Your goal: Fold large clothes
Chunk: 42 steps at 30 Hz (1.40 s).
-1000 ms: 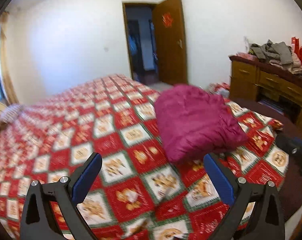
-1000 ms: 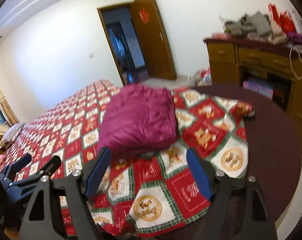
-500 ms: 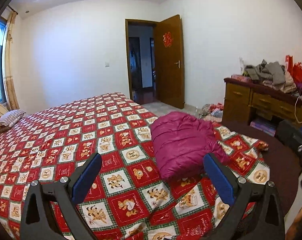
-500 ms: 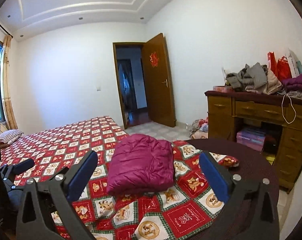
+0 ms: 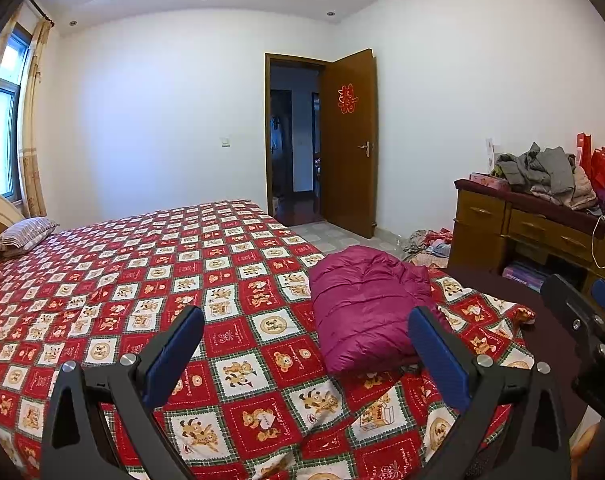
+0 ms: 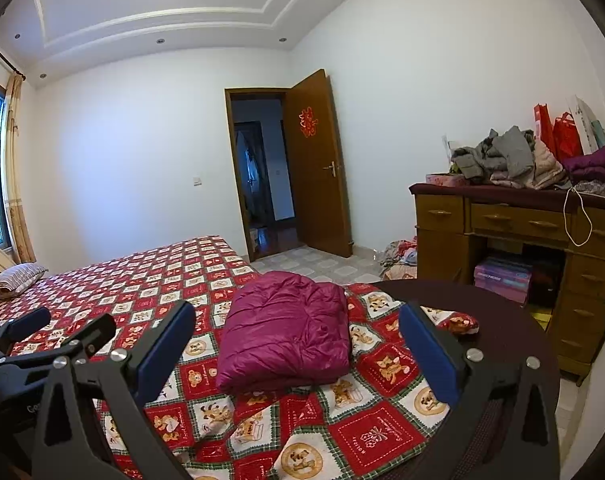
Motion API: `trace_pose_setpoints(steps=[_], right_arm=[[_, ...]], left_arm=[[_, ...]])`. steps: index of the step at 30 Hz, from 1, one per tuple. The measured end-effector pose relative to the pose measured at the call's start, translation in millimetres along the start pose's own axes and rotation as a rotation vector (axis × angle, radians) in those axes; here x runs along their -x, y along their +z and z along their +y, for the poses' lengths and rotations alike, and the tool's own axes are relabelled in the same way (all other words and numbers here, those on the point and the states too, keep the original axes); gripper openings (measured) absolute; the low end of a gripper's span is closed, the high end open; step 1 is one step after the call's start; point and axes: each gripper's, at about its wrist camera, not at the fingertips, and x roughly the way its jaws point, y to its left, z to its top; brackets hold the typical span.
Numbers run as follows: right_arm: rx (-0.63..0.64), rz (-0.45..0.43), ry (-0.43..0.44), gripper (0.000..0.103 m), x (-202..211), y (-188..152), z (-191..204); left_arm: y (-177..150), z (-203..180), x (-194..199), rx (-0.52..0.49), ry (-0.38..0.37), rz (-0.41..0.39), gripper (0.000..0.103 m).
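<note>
The jacket [image 6: 286, 332] lies folded on the bed [image 5: 150, 280], so this fold looks finished; both grippers [image 5: 306, 354] [image 6: 296, 350] hover with jaws wide apart and empty, and next comes probably another garment

Magenta jacket [image 5: 362, 312] — red-and-white checked, bear-printed bedspread [image 5: 150, 280]

I note a bed with a red checked quilt [image 5: 150, 280] and a striped pillow [image 5: 22, 232] at its head. Brown door [image 6: 318, 160] stands open, red paper emblem [image 6: 308, 121] on it. Wooden counter [image 6: 502, 216] at right carries heaped grey clothes [image 6: 498, 156] and red bags [image 6: 558, 132]; more clothes lie on the floor [image 6: 398, 256] beside it.
</note>
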Motion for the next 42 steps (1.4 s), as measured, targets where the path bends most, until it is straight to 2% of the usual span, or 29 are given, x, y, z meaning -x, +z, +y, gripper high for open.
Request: trace_pose_setpoints(steps=[42], right_arm=[[-0.021,0.013,0.004,0.103,-2.6,-2.5,-3.1]], left_arm=[[3.0,-0.9,1.9,0.002,0.001,-0.003,0.102]])
